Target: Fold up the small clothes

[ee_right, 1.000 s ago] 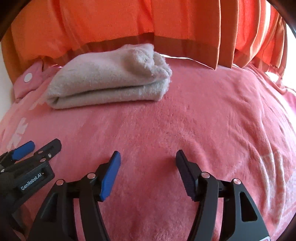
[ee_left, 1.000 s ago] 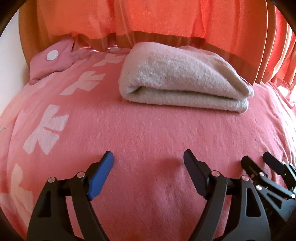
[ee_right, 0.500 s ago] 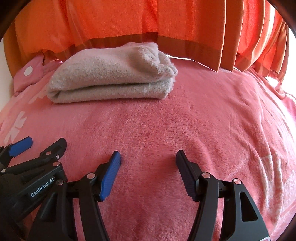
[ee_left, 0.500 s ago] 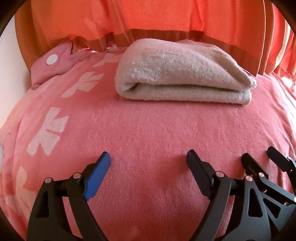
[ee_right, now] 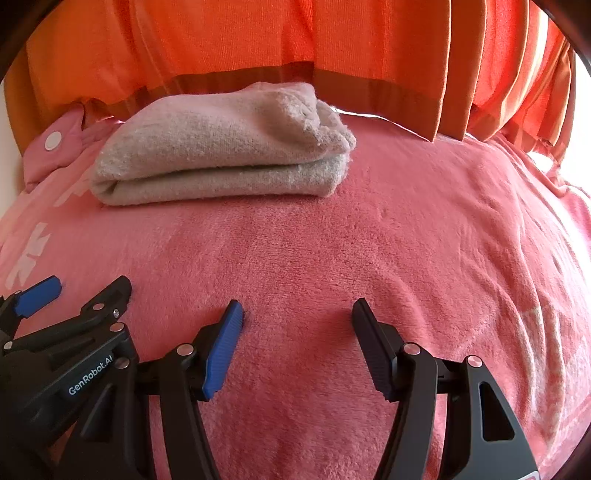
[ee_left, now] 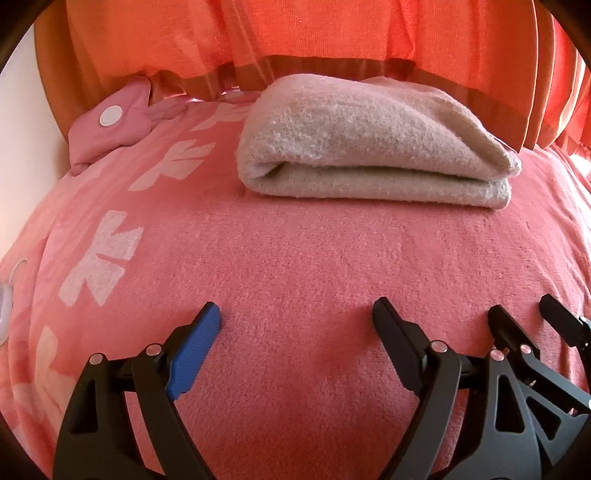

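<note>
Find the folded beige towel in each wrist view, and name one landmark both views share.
Left wrist view: the towel lies upper centre-right on the pink blanket, under the orange curtain.
Right wrist view: the towel lies upper left of centre, on the same blanket.
Shared landmark: the pink flap with a white button, left of the towel.

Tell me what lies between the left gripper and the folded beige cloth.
Only bare pink blanket between the left gripper and the folded beige cloth; the left wrist view shows it.
</note>
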`<action>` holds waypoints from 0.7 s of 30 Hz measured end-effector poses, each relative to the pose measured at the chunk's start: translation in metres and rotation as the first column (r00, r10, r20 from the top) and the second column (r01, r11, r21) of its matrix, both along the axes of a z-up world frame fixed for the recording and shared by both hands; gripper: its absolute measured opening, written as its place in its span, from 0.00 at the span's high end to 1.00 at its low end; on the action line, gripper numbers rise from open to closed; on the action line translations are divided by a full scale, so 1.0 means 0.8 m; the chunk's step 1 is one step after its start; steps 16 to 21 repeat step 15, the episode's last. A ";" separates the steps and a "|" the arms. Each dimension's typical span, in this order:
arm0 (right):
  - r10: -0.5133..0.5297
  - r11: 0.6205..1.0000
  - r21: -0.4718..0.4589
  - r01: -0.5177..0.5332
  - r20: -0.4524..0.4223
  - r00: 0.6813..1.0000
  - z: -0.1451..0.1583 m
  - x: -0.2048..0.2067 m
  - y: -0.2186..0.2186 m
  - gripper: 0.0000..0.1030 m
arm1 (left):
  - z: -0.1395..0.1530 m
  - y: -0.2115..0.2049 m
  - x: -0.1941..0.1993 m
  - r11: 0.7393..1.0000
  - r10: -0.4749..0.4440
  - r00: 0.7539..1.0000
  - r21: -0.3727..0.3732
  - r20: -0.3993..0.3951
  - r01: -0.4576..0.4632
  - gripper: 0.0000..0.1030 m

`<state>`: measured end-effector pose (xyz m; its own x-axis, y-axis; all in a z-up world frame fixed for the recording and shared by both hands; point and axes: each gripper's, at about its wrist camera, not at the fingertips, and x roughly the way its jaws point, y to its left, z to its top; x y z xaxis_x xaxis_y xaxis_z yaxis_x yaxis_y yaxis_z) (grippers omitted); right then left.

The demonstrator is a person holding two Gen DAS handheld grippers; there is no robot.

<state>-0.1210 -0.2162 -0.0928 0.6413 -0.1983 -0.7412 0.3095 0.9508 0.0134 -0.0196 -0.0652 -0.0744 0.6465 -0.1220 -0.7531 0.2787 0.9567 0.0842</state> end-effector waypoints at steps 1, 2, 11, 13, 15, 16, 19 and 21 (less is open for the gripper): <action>0.000 1.000 0.000 0.000 0.000 1.000 0.000 0.000 0.000 0.40 | 0.000 0.000 0.000 1.000 0.000 1.000 0.000 0.000 0.000 0.20; -0.001 1.000 0.000 0.001 0.000 1.000 0.000 0.000 0.000 0.40 | 0.000 0.000 0.000 1.000 0.000 1.000 0.000 0.000 0.000 0.20; 0.002 1.000 0.000 -0.002 0.000 1.000 0.000 0.000 -0.001 0.40 | -0.001 0.001 0.002 1.000 0.004 1.000 0.002 -0.004 -0.004 0.20; 0.003 1.000 0.000 -0.003 0.000 1.000 0.000 0.000 -0.001 0.40 | -0.001 -0.001 0.002 1.000 0.005 1.000 0.005 -0.002 -0.005 0.20; 0.003 1.000 -0.001 -0.003 0.000 1.000 0.000 0.000 -0.002 0.40 | -0.002 -0.001 0.001 1.000 0.004 1.000 0.007 -0.001 -0.004 0.20; 0.003 1.000 -0.001 -0.003 0.000 1.000 0.000 0.000 -0.002 0.40 | -0.002 -0.001 0.001 1.000 0.004 1.000 0.007 -0.001 -0.004 0.20; 0.003 1.000 -0.001 -0.003 0.000 1.000 0.000 0.000 -0.002 0.40 | -0.002 -0.001 0.001 1.000 0.004 1.000 0.007 -0.001 -0.004 0.20; 0.003 1.000 -0.001 -0.003 0.000 1.000 0.000 0.000 -0.002 0.40 | -0.002 -0.001 0.001 1.000 0.004 1.000 0.007 -0.001 -0.004 0.20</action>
